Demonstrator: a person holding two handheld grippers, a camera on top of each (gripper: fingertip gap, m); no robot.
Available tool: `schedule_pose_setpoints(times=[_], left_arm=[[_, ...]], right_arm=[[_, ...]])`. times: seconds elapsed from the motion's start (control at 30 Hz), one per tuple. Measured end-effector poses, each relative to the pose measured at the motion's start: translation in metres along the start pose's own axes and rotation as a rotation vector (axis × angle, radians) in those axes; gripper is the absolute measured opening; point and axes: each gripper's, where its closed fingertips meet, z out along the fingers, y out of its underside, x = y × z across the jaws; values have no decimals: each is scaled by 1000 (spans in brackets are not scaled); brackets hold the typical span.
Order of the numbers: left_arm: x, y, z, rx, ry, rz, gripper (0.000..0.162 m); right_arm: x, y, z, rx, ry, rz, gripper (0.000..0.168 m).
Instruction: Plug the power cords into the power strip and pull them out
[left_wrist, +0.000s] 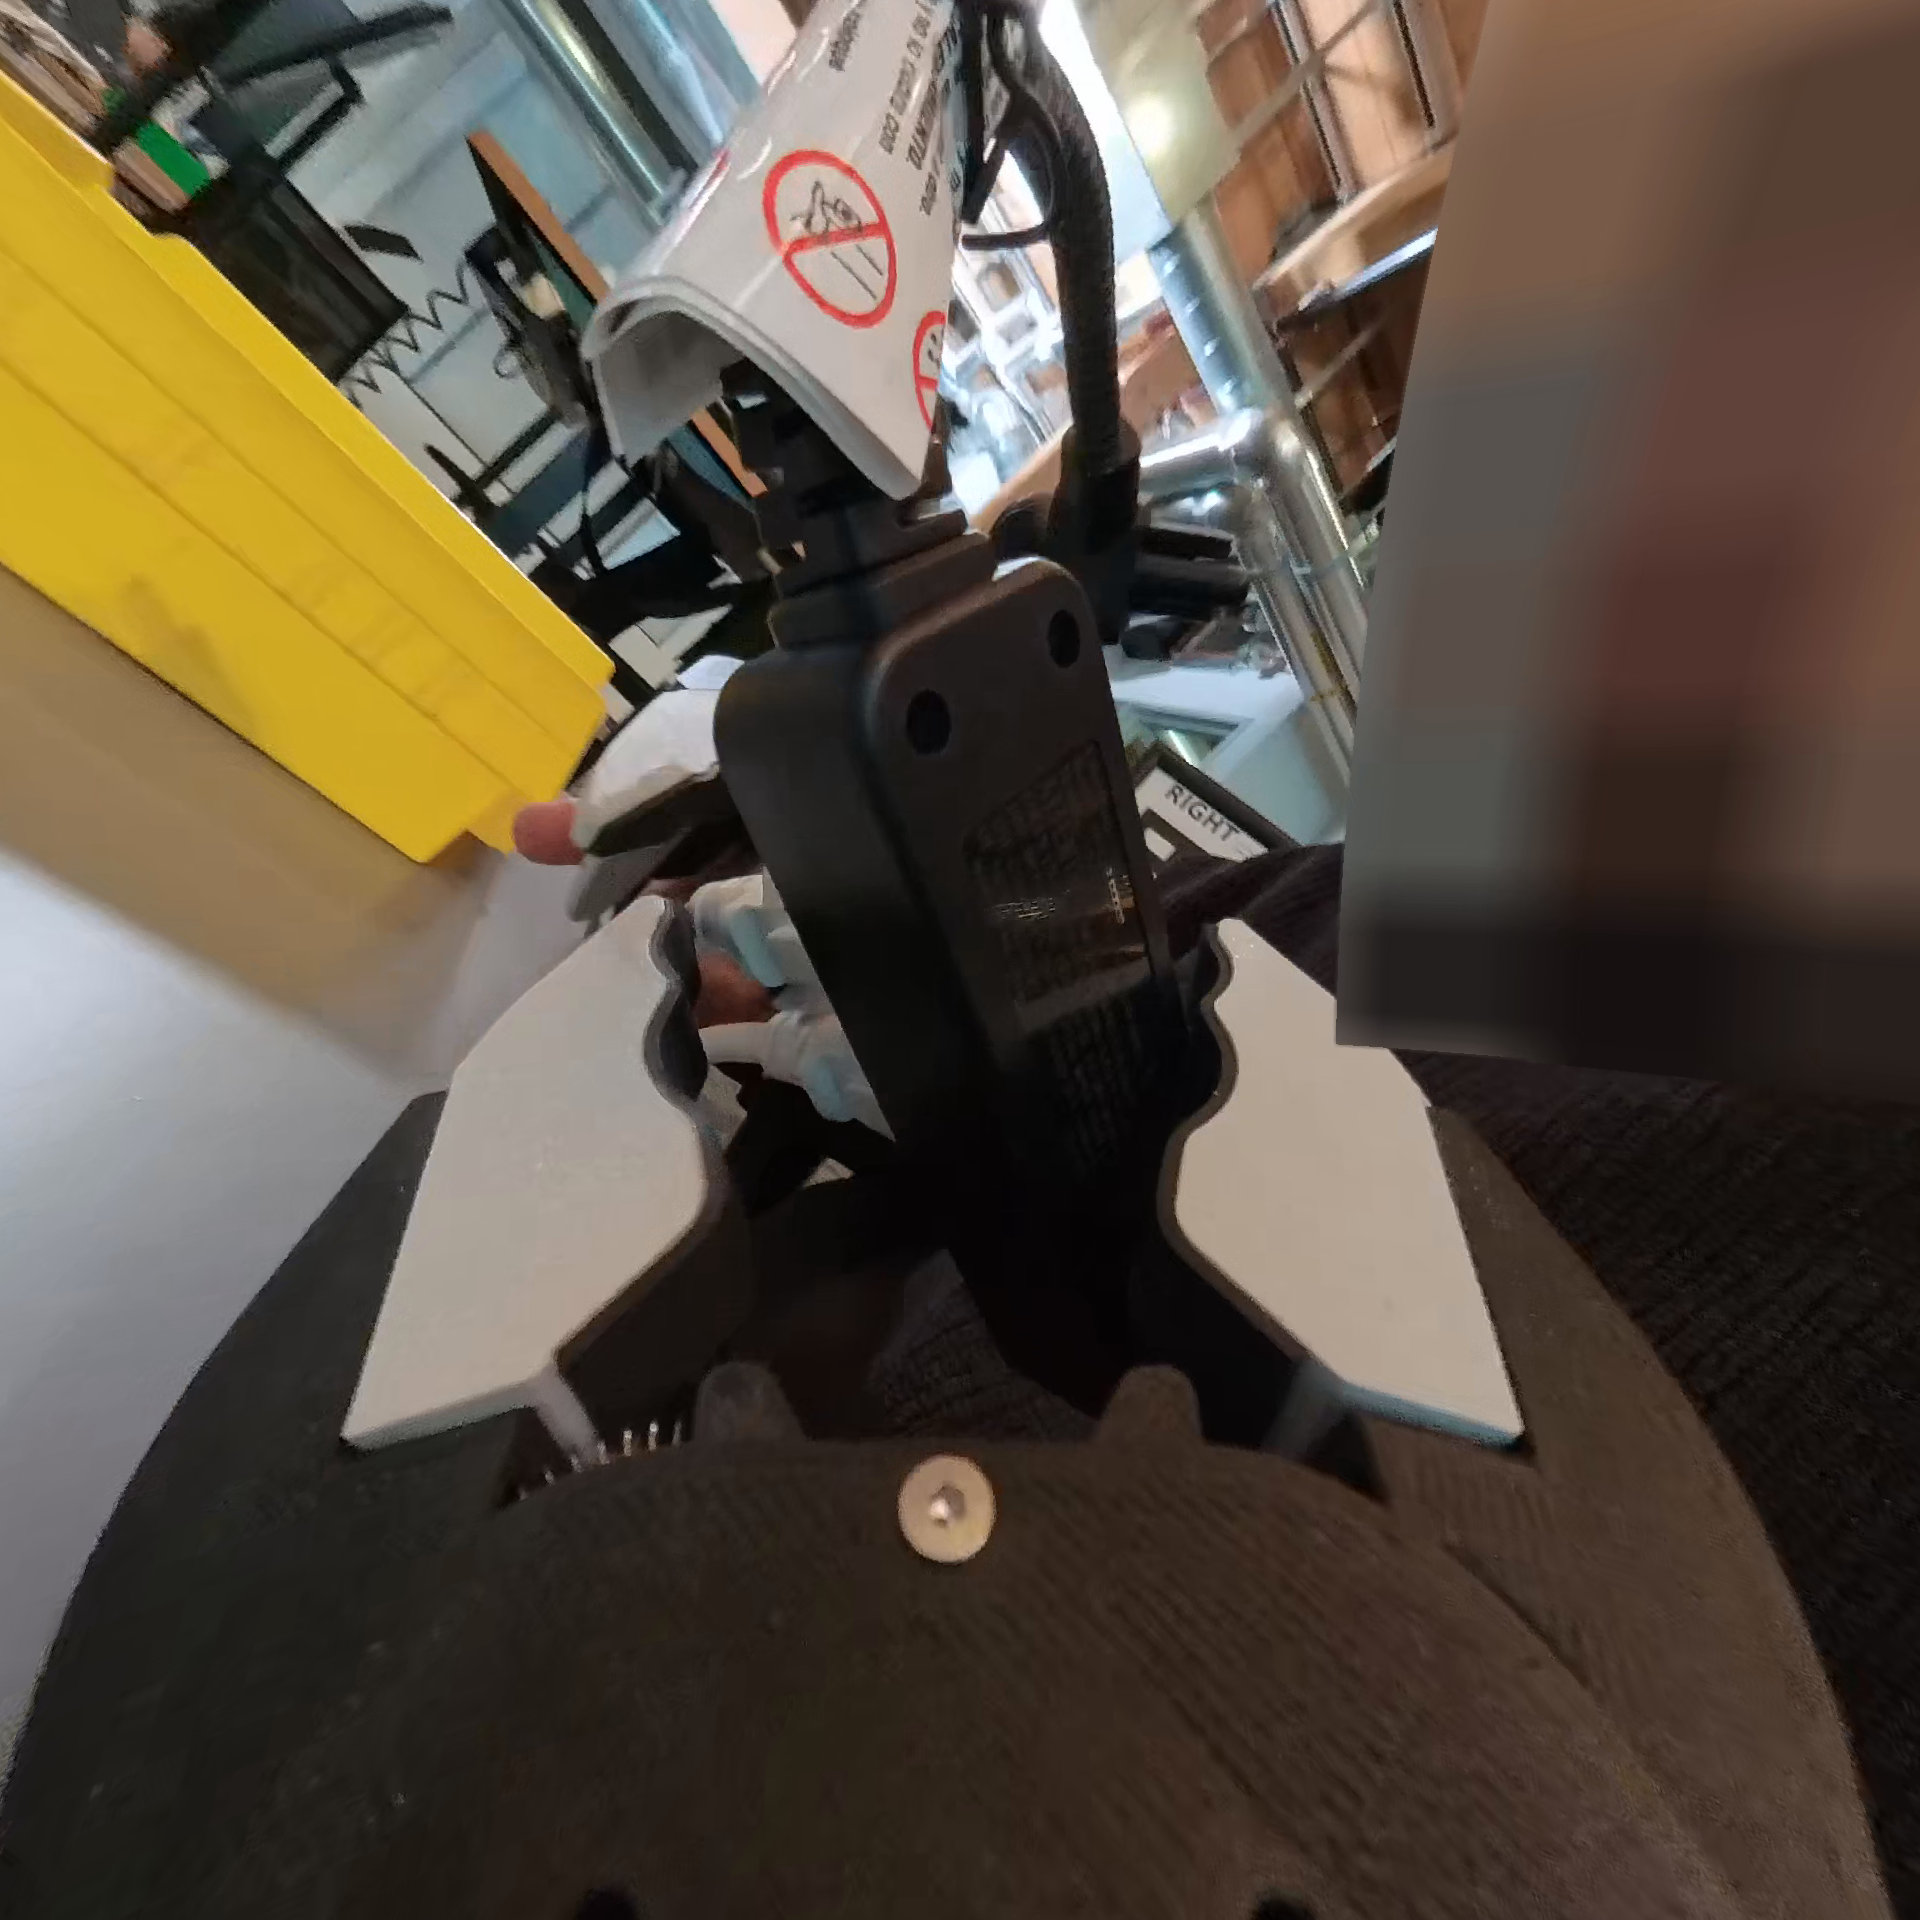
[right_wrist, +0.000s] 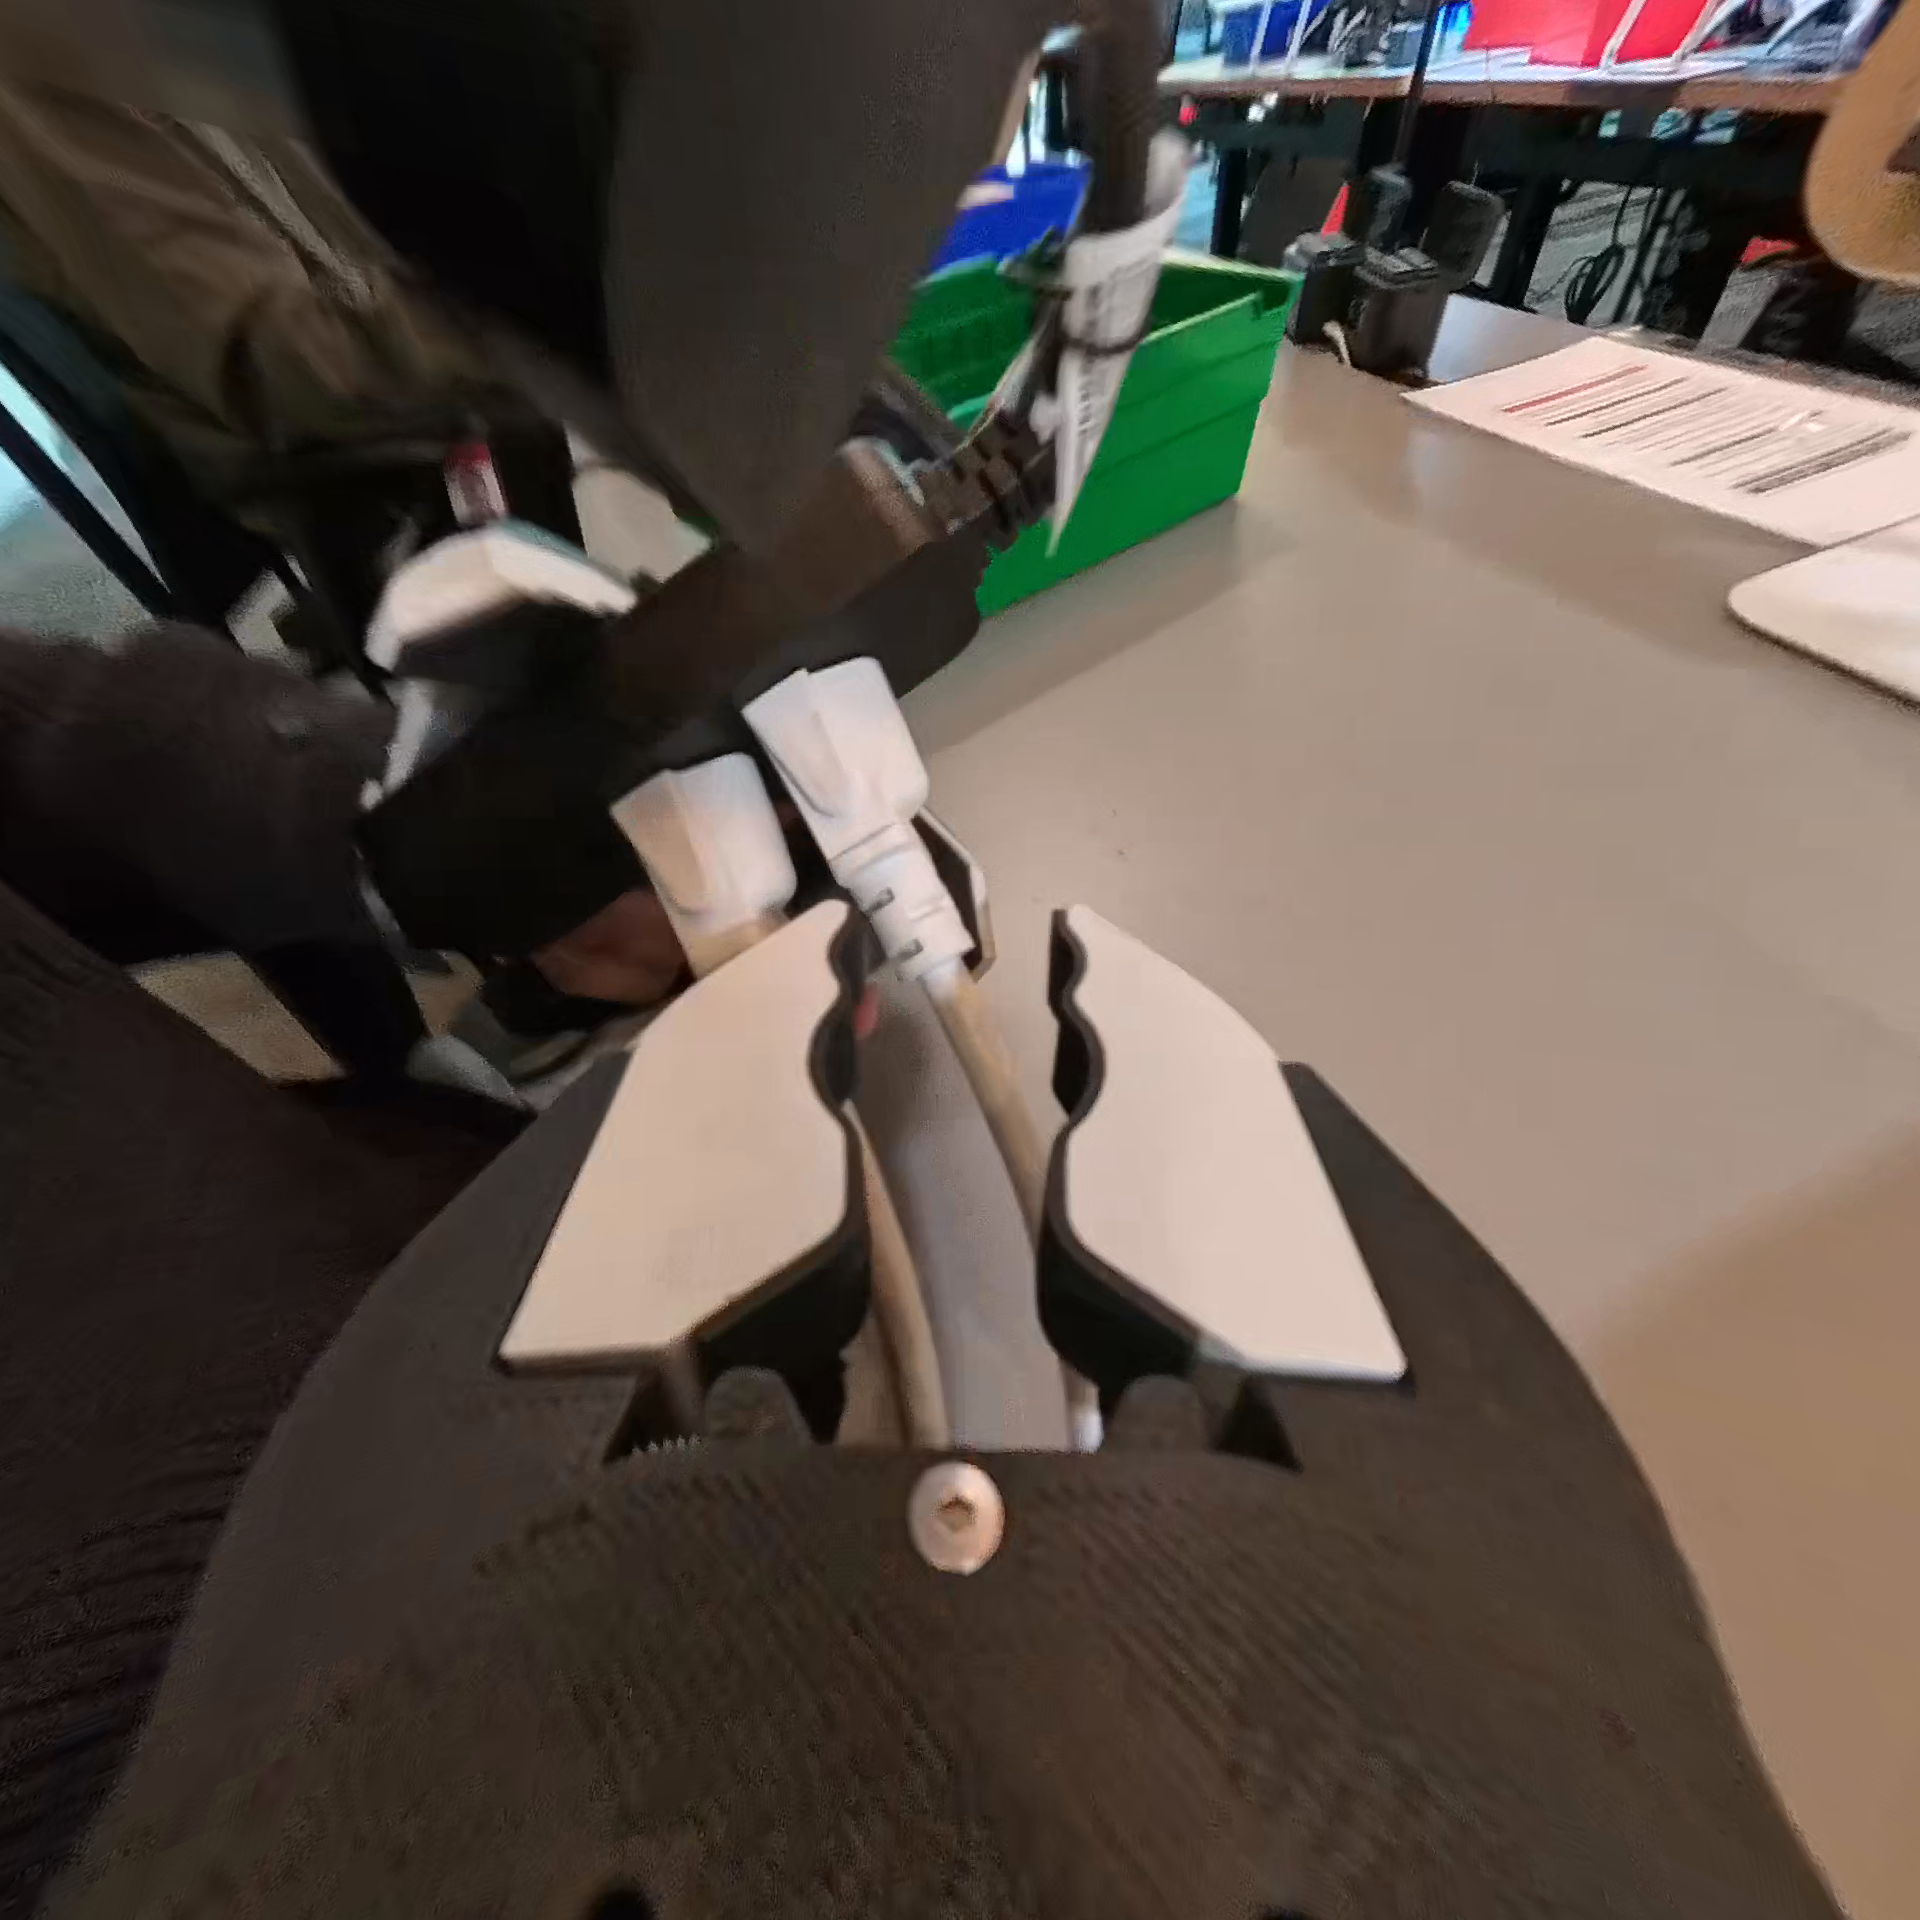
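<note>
My left gripper (left_wrist: 945, 940) is shut on the black power strip (left_wrist: 935, 831) and holds it tilted above the table, back side towards the camera. Its black cord (left_wrist: 1081, 239) with a white tag (left_wrist: 810, 260) rises behind. In the right wrist view the power strip (right_wrist: 810, 613) has two white plugs (right_wrist: 842, 769) (right_wrist: 707, 842) seated in it. My right gripper (right_wrist: 951, 935) is open just below the nearer plug. That plug's white cord (right_wrist: 997, 1081) runs between the fingers without being pinched. The left gripper (right_wrist: 499, 748) also shows there, gripping the strip.
A yellow bin (left_wrist: 260, 582) stands on the table at the left. A green bin (right_wrist: 1143, 416) stands behind the strip. Printed papers (right_wrist: 1683, 426) and a flat white object (right_wrist: 1839, 613) lie at the right of the beige table (right_wrist: 1351, 935). A person's dark clothing fills the left.
</note>
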Motion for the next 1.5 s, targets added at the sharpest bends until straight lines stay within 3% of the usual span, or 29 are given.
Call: schedule_pose_setpoints(times=[0.1, 0.3, 0.5, 0.63, 0.7, 0.8, 0.9, 1.13, 1.33, 1.5], left_arm=[[3, 2, 3, -9, 2, 16, 89], [4, 1, 5, -3, -8, 22, 90], [5, -41, -14, 122, -236, 230, 111], [3, -49, -2, -65, -451, 517, 115], [-2, -51, 8, -182, -506, 621, 108], [-20, -44, 16, -378, -546, 650, 72], [-33, -47, 14, -405, -535, 578, 62], [-78, -19, -15, -504, -576, 547, 59], [-98, -28, -29, -440, -642, 561, 58], [-121, -30, -55, -401, -720, 427, 57]], right_arm=[[-8, -2, -2, -21, 12, -91, 23], [-7, -3, -7, -54, 124, -283, 18], [20, -18, -25, -93, 387, -507, 15], [25, -43, -34, -102, 467, -670, 15], [24, -54, -35, -118, 494, -749, 16], [20, -66, -31, -99, 475, -784, 15], [28, -69, -29, -129, 505, -843, 15], [30, -46, -5, -245, 436, -999, 16], [48, -32, 7, -249, 427, -877, 21], [39, -31, -11, -90, 368, -620, 19]])
